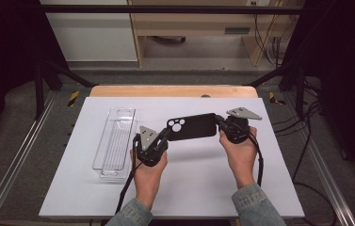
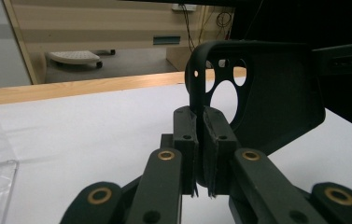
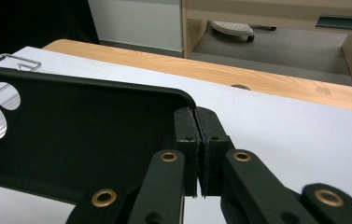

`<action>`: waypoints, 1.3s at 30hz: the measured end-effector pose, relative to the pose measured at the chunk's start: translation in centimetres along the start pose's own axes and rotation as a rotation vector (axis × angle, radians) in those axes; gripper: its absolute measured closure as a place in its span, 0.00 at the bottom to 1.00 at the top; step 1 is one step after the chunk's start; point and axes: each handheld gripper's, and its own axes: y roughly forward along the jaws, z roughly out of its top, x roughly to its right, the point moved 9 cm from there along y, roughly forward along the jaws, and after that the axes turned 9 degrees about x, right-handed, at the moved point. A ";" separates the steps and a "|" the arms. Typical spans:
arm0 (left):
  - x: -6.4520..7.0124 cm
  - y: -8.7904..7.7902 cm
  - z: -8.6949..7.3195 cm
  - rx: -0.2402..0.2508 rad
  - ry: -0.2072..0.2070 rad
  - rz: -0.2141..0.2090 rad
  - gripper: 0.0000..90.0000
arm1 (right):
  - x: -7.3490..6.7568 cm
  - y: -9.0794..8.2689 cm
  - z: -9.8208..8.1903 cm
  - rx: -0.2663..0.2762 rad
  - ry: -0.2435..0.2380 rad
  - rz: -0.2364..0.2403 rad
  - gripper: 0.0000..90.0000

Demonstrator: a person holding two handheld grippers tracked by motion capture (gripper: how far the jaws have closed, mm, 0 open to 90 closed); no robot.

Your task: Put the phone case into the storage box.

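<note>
So both hands came in from the near edge of the white board (image 1: 189,188), and the black phone case (image 1: 191,127) hung between the two tools, lifted just above that board. The left gripper (image 1: 162,140) was clamped on the case's camera-cutout end, its jaws pinched together on the rim right by the round holes, which you could see clearly in the left gripper view (image 2: 200,140). The right gripper (image 1: 222,123) was pinched shut on the opposite end's edge (image 3: 197,140). The case (image 3: 80,140) ran flat-ish between them, spanning tool to tool. Left of the case, lying on the board, was a clear plastic tray (image 1: 114,141), well apart from both grippers. Past the board was a wooden table edge (image 1: 173,91).
</note>
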 end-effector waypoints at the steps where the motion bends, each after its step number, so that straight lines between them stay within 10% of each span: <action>1: 0.0 0.0 0.0 0.000 0.000 0.000 0.94 | 0.0 0.0 -0.1 -0.002 0.001 0.001 0.98; 25: -1.7 0.4 0.9 0.012 0.063 0.038 0.96 | -1.0 0.2 -0.6 -0.006 0.011 0.042 0.93; 39: -3.3 0.6 0.7 0.004 0.054 0.066 0.96 | -2.0 -0.4 -0.3 0.028 -0.009 0.096 0.60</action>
